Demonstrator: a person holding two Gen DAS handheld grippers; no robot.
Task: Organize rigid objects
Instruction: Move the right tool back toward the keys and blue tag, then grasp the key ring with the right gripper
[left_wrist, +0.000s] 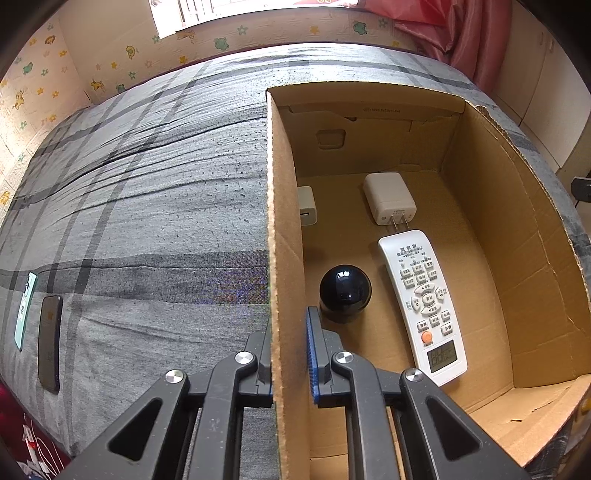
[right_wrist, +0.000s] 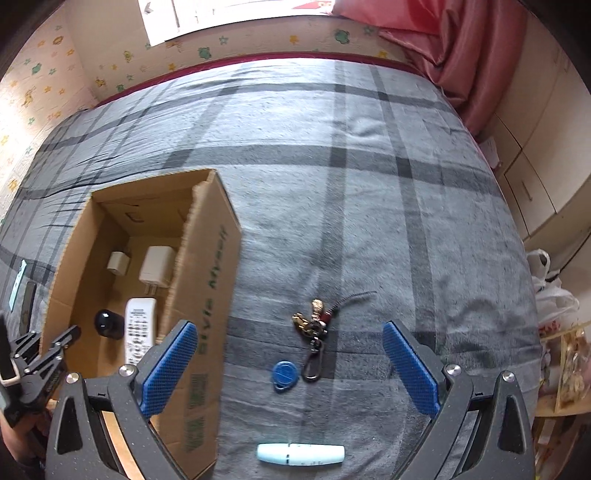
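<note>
Clamping the box (left_wrist: 284, 221) wall, the left gripper (left_wrist: 290, 354) is holding it while the right gripper (right_wrist: 290, 363) is hovering wide open over the keys (right_wrist: 314, 325).

Grey plaid bedspread (right_wrist: 369, 184) covering the bed, crossed by darker stripes and creased toward the left. Cream wallpaper with small animal and star stickers (left_wrist: 122, 62) behind the bed. Bright window (right_wrist: 221, 18) above the wallpaper. Pink satin curtain (right_wrist: 461, 55) hanging at the upper right corner. Cream cabinet doors (right_wrist: 532, 184) along the right wall. White plastic bag (right_wrist: 550, 288) on the floor beside the bed, near a low wooden shelf (right_wrist: 565, 365).
</note>
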